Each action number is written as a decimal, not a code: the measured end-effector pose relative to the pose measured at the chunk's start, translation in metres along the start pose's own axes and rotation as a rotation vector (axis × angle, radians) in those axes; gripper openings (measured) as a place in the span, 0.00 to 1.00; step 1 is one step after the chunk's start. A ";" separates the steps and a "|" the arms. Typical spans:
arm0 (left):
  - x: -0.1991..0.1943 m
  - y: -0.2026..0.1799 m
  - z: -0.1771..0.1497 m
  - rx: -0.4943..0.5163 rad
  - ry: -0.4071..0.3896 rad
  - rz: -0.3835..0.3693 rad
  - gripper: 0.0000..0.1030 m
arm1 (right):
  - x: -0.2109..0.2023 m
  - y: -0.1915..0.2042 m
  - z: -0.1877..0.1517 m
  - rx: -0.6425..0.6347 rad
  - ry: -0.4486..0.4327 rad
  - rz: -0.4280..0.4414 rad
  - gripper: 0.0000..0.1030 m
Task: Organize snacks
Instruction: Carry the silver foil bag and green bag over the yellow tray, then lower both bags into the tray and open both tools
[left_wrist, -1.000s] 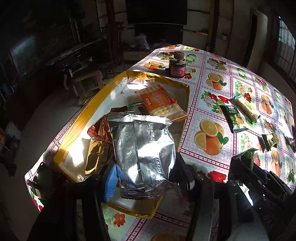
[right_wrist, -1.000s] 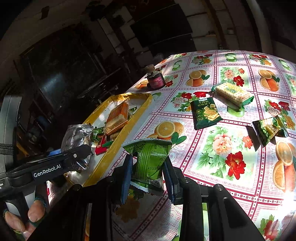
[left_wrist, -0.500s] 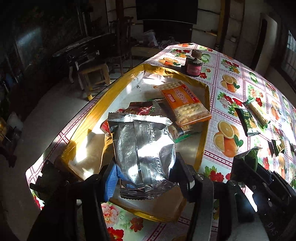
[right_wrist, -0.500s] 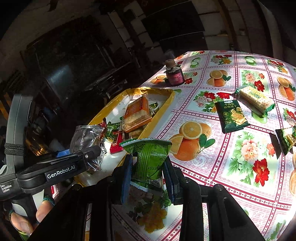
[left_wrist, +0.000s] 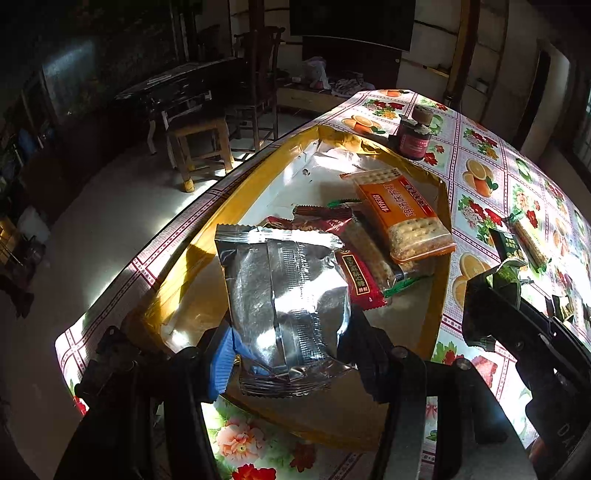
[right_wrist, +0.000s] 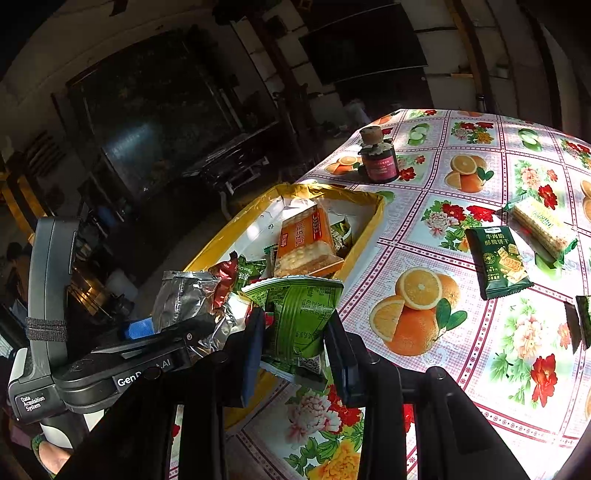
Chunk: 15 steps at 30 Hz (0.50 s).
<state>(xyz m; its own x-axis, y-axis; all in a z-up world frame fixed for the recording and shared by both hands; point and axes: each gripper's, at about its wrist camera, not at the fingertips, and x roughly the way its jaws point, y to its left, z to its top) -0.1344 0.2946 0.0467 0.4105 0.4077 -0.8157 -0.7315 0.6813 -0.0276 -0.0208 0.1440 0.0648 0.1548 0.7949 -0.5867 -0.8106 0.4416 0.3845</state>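
Note:
My left gripper (left_wrist: 291, 354) is shut on a silver foil snack bag (left_wrist: 284, 295) and holds it above the near end of a yellow-rimmed tray (left_wrist: 207, 243). The tray holds an orange cracker pack (left_wrist: 402, 214) and red and green packets (left_wrist: 358, 277). My right gripper (right_wrist: 295, 347) is shut on a green snack packet (right_wrist: 299, 314), just above the tray's near right rim (right_wrist: 365, 236). The silver bag and left gripper (right_wrist: 177, 332) show at its left.
A dark jar with a cork lid (right_wrist: 376, 158) stands beyond the tray. On the flowered tablecloth to the right lie a dark green biscuit packet (right_wrist: 498, 262), a pale wafer pack (right_wrist: 543, 225) and another green packet (right_wrist: 583, 325). The table edge drops off left of the tray.
Both grippers have moved left toward the tray with their packets. The silver bag now hangs further over the tray, and the green packet has come up to its rim.

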 end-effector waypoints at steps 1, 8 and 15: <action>0.002 0.003 0.001 -0.007 0.007 -0.001 0.54 | 0.005 0.004 0.003 -0.009 0.004 0.009 0.35; 0.011 0.006 0.002 -0.011 0.037 -0.013 0.54 | 0.048 0.021 0.020 -0.044 0.073 0.016 0.35; 0.020 0.006 0.001 -0.003 0.064 -0.027 0.54 | 0.078 0.023 0.025 -0.058 0.134 0.010 0.34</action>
<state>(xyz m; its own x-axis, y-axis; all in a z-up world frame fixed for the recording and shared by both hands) -0.1298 0.3075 0.0307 0.3941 0.3496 -0.8500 -0.7226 0.6893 -0.0516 -0.0134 0.2264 0.0454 0.0729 0.7349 -0.6743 -0.8437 0.4060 0.3513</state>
